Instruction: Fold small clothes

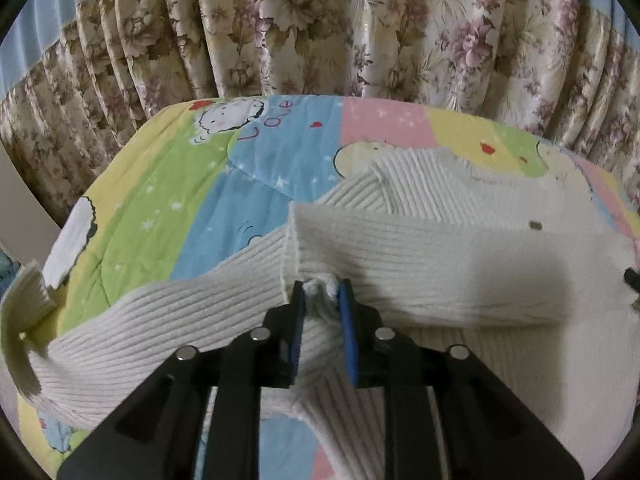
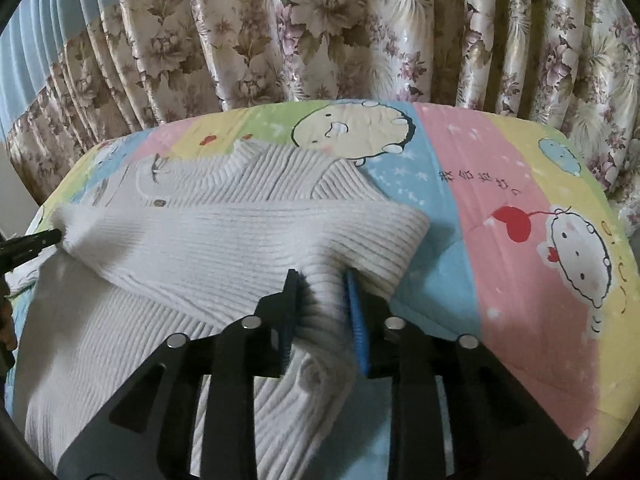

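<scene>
White ribbed knit sweater lies spread on a pastel cartoon-print quilt in blocks of green, blue, pink and yellow. Floral pleated curtain hangs behind the quilt.

Left gripper: black fingers with blue pads, clamped on a bunched pinch of the sweater's edge, knit squeezed between the tips. A fold of the sweater runs across in front of the tips, lying over the body of the garment. One sleeve trails off to the left over the quilt, cuff turned up at the quilt's edge.

Right gripper: jaws closed on a thick roll of the same sweater, fabric filling the gap. Folded band stretches leftward to where the other gripper's black tip meets it.

Small dark spot on the knit, possibly a button; too small to tell.
</scene>
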Tool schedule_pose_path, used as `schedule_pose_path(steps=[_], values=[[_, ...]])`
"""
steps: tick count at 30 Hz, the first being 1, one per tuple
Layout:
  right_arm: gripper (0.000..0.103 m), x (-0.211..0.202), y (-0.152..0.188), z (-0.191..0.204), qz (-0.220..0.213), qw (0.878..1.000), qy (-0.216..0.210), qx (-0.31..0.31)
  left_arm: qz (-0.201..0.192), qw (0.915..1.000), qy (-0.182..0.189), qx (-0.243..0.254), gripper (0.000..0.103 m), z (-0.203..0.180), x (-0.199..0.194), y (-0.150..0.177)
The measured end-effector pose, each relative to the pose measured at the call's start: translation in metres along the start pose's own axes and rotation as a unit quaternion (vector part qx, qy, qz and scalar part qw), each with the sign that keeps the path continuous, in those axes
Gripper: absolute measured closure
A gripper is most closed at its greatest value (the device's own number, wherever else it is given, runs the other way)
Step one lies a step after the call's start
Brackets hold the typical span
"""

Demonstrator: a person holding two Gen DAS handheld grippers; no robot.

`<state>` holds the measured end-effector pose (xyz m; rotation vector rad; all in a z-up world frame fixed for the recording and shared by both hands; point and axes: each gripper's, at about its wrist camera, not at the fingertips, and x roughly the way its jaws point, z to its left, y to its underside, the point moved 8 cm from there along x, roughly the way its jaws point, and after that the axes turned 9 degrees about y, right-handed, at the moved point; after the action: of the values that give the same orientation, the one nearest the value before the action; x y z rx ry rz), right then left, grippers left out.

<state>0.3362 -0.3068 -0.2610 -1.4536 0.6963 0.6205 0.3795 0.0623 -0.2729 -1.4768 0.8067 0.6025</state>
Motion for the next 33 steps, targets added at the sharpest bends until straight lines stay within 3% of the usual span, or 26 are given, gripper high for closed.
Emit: schedule_pose_path(steps=[3,4,8,11,12,13,19,22,23,25,29,31,33], values=[[0.048,-0.020,0.003,-0.005,0.004,1.000,-0.004,0.019,-0.004,0.9998,-0.018,0.007,0.053,0.002,-0.005,-0.004],[0.045,-0.025,0.006,-0.006,0.008,1.000,-0.008,0.029,-0.007,0.9998,-0.018,0.005,0.044,0.004,-0.008,-0.006],[0.045,-0.028,0.040,-0.007,0.063,0.995,-0.026,0.066,-0.041,0.9991,-0.009,-0.007,0.036,0.003,-0.034,-0.017],[0.060,-0.024,0.057,-0.002,0.081,0.994,-0.031,0.071,-0.052,0.9986,0.002,0.012,0.032,-0.013,-0.040,-0.024],[0.070,-0.027,0.058,-0.001,0.074,0.995,-0.021,0.063,-0.051,0.9985,0.000,0.020,0.032,-0.018,-0.038,-0.026],[0.088,-0.029,0.059,0.003,0.077,0.995,-0.024,0.062,-0.051,0.9983,-0.003,0.029,0.032,-0.024,-0.035,-0.028],[0.093,-0.049,0.066,-0.013,0.080,0.995,0.041,0.051,-0.003,0.9980,-0.005,0.062,0.032,-0.047,0.008,-0.022],[0.093,-0.041,0.078,-0.024,0.083,0.995,0.038,0.045,0.007,0.9977,-0.010,0.067,0.032,-0.047,0.015,-0.013],[0.091,-0.041,0.077,-0.027,0.078,0.995,0.027,0.054,0.009,0.9978,-0.009,0.065,0.032,-0.046,0.016,-0.011],[0.072,-0.046,0.074,-0.030,0.076,0.995,0.001,0.069,0.012,0.9981,-0.006,0.061,0.032,-0.044,0.018,-0.008],[0.063,-0.078,0.046,-0.030,0.029,0.994,-0.037,0.099,0.005,0.9986,0.004,0.053,0.032,-0.041,0.009,-0.009],[0.051,-0.086,0.019,-0.012,-0.007,0.997,-0.027,0.073,-0.006,0.9988,0.010,0.047,0.032,-0.040,0.002,-0.015],[0.051,-0.071,0.000,0.015,-0.019,0.999,-0.028,0.041,-0.012,0.9990,0.021,0.038,0.032,-0.042,0.001,-0.023]])
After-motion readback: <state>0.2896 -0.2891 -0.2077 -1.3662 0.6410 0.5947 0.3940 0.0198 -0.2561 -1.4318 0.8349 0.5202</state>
